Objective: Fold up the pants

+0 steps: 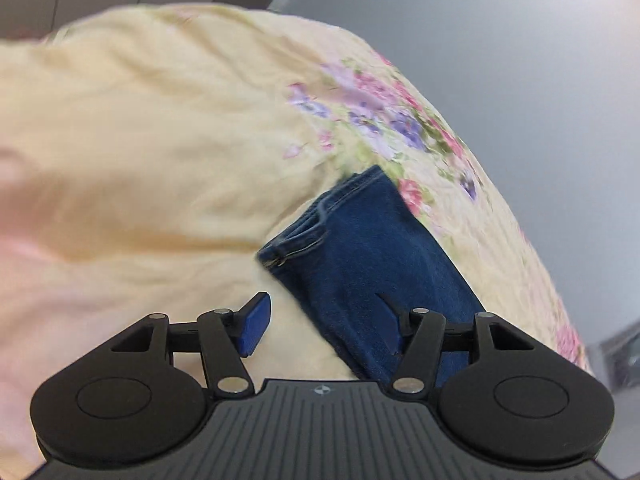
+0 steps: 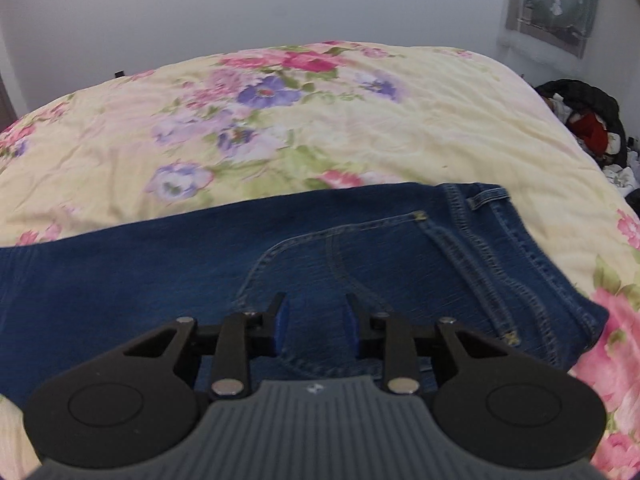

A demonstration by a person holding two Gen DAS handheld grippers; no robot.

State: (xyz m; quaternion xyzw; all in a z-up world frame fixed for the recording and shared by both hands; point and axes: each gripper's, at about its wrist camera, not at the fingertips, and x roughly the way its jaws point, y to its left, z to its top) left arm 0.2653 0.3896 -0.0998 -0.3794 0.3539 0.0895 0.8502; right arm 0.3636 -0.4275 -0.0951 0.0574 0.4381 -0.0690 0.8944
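The jeans (image 2: 360,264) lie flat on the floral bedspread (image 2: 280,128), close to its near edge. In the right wrist view their long axis runs across the picture: the waistband with its belt loop (image 2: 486,198) sits at the right end, a back pocket (image 2: 340,280) faces up in the middle, and the legs run off to the left. In the left wrist view the hem end (image 1: 320,220) shows, both leg cuffs stacked, the legs slanting from lower right up toward the middle of the bed.

The left gripper (image 1: 324,326) hangs over the legs with its jaws wide apart and nothing between them; one finger overlaps the denim in the view, the other the spread. The right gripper (image 2: 316,328) hovers over the pocket, jaws parted by a narrow gap, pinching no cloth that can be seen
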